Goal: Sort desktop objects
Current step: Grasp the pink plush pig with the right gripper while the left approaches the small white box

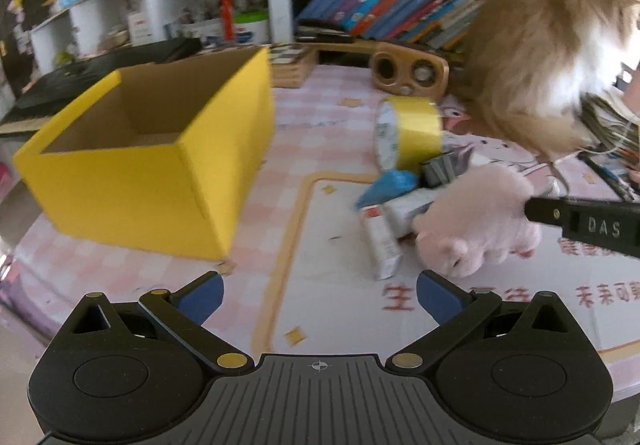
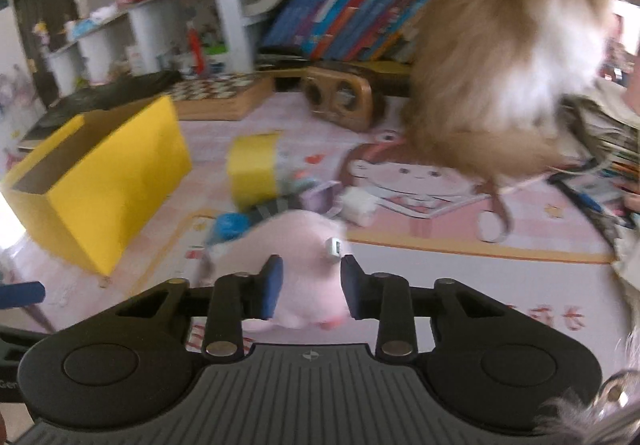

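Observation:
A pink plush toy [image 2: 304, 265] sits between the blue pads of my right gripper [image 2: 310, 291], which is shut on it. In the left wrist view the same toy [image 1: 476, 221] lies at centre right with the right gripper's black finger [image 1: 580, 223] reaching in. My left gripper [image 1: 320, 299] is open and empty above the mat. An open yellow box [image 1: 160, 161] stands to the left; it also shows in the right wrist view [image 2: 104, 181]. A yellow tape roll [image 1: 408, 131], a blue item [image 1: 384, 187] and a white packet [image 1: 380, 245] lie beside the toy.
A fluffy brown-and-white animal [image 1: 540, 57] stands on the table at the right, close to the pile. A wooden speaker [image 1: 408, 71], a chessboard box [image 2: 224, 95], leaning books [image 1: 392, 5] and shelves line the back. Papers and pens [image 2: 592, 181] lie at the far right.

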`<move>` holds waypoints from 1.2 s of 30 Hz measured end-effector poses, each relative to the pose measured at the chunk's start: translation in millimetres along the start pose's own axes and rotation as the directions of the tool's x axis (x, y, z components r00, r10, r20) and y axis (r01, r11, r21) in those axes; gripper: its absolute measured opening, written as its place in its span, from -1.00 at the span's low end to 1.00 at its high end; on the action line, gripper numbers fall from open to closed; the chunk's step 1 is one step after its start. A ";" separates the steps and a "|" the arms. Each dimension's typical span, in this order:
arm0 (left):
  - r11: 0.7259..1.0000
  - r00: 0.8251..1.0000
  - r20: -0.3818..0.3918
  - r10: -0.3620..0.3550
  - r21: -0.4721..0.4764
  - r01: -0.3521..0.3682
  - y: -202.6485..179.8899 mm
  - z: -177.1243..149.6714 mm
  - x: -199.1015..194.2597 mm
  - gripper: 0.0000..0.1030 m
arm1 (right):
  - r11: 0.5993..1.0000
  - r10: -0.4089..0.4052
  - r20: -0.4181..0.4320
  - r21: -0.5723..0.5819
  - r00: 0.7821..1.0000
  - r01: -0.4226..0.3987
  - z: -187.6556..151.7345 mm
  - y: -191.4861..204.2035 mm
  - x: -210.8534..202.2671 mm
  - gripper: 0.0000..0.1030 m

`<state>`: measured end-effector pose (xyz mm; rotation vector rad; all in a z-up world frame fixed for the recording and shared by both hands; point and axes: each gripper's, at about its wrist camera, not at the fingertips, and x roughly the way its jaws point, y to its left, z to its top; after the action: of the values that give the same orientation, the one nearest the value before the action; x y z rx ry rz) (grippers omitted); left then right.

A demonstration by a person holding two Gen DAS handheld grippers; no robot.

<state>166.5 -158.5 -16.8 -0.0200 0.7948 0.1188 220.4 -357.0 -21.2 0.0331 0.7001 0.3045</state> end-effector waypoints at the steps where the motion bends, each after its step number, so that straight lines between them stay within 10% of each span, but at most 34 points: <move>1: 1.000 1.000 0.001 -0.007 0.005 0.007 -3.9 1.7 1.8 1.00 | 1.000 -0.014 -0.006 0.015 1.000 0.014 -1.1 -6.1 -1.2 -0.39; 6: 0.998 0.999 0.002 -0.038 0.040 0.038 -20.2 5.3 5.0 1.00 | 0.995 -0.070 -0.011 0.072 0.997 0.071 -4.2 -28.4 -11.0 0.47; 13: 0.999 1.000 0.009 -0.028 0.043 0.028 -16.8 1.4 -1.1 1.00 | 0.993 0.027 -0.004 0.115 1.000 -0.027 -4.8 -29.1 -6.6 1.00; 27: 0.995 0.995 0.035 0.092 -0.029 -0.091 12.2 -3.9 -20.6 1.00 | 0.996 0.082 -0.211 0.044 0.974 -0.074 -13.1 6.7 74.6 1.00; 36: 1.000 1.000 0.028 0.004 0.023 -0.005 -5.2 0.8 -7.0 0.98 | 0.999 0.036 -0.073 0.028 0.997 -0.034 -3.8 -11.8 47.8 0.78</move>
<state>162.8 -164.3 -11.4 0.0047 0.7681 0.1140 255.7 -354.9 -55.7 0.0599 0.7770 0.3314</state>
